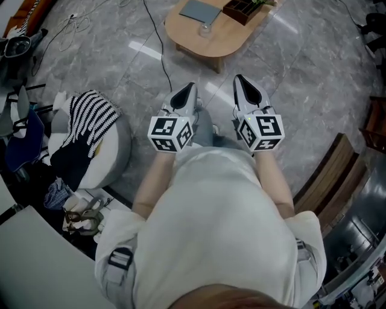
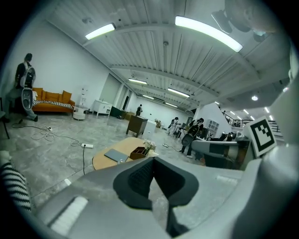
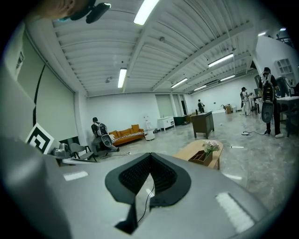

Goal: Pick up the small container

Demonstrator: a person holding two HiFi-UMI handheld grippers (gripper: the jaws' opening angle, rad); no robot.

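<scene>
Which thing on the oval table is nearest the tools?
The small clear container, in front of the grey pad; the brown divided box lies farther back.

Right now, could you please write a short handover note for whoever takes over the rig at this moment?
Left gripper: shut, empty, held in front of the body.
Right gripper: shut, empty, level with the left one.
Things: the small container, apparently clear, stands on the low wooden table ahead, beside a grey flat pad and a brown organiser.
Done: nothing yet; the container is untouched.
Left: step up to the table, open one gripper, close on the container, lift.
</scene>
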